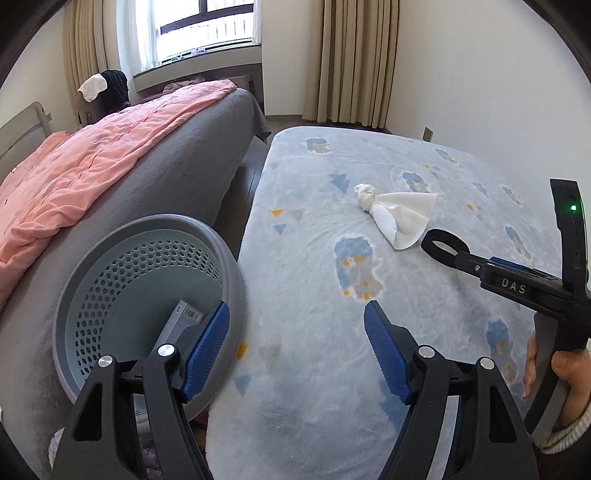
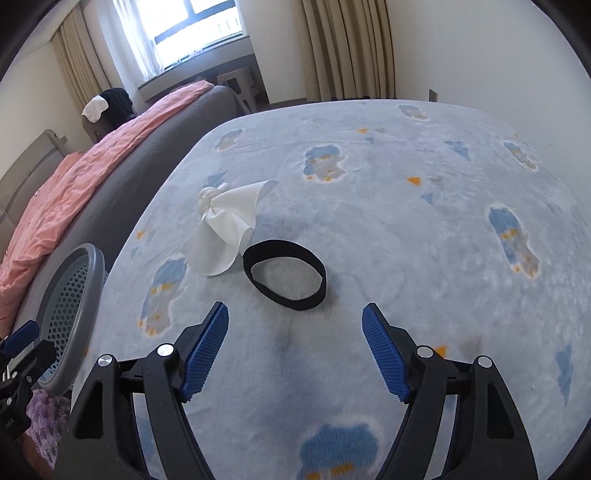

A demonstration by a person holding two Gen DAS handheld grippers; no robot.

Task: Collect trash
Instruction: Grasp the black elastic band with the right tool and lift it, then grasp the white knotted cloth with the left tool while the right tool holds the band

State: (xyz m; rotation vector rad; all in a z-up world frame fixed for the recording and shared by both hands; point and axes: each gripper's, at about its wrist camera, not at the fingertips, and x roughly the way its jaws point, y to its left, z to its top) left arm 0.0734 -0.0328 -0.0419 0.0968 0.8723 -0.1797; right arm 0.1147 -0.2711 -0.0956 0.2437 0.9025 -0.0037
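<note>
A white knotted cloth lies on the light blue patterned rug; it also shows in the right wrist view. A black elastic band lies beside it, partly seen in the left wrist view. A grey perforated bin leans against the bed, with a grey box inside; the bin's rim shows in the right wrist view. My left gripper is open and empty next to the bin. My right gripper is open and empty, just short of the band.
A bed with a grey cover and a pink quilt runs along the left. A window and curtains are at the back. A purple fluffy item lies at the lower left.
</note>
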